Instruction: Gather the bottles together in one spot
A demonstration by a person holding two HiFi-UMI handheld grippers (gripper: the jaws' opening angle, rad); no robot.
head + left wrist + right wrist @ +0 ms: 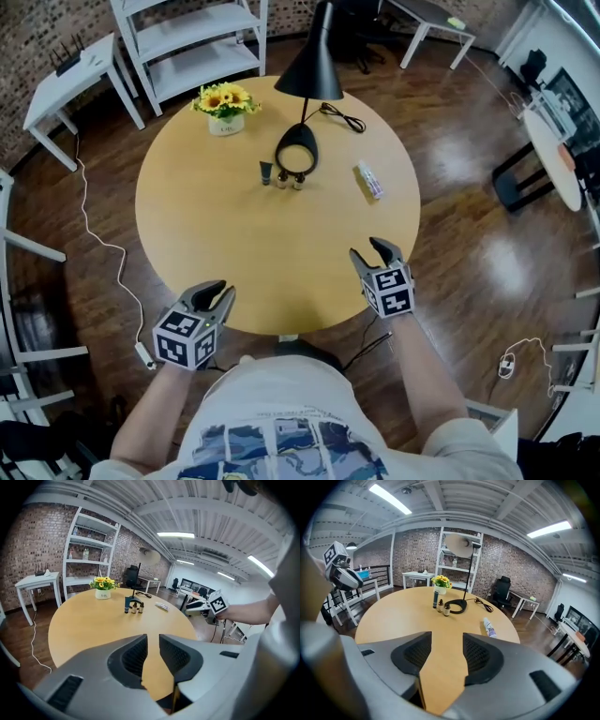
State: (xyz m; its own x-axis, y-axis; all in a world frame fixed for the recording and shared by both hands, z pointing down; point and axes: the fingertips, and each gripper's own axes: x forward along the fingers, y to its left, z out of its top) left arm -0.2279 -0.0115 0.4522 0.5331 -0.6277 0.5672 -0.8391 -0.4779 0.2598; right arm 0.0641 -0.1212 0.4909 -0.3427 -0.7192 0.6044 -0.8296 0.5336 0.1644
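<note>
Bottles (pixel 282 178) clustered far across my round table (pixel 206 234)

Smooth pale wood; my left gripper (pixel 214 295) jaws a slit apart, right gripper (pixel 375 251) wide, both empty at the near edge. Black ring base (pixel 300 132); flat white tube (pixel 367 180), perhaps plastic, lying apart; slim dark bottle (pixel 266 172), two stubby amber ones (pixel 298 181) beside the ring.

On the bench (pixel 234 253): three bottles (pixel 282 177) in a row just before the lamp base (pixel 297 148); tube (pixel 368 181) right of it; flower pot (pixel 226 123) behind-left.

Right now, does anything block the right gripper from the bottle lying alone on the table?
Nothing visible: bare table lies between the right gripper and the lying bottle, and on to the three standing bottles.
</note>
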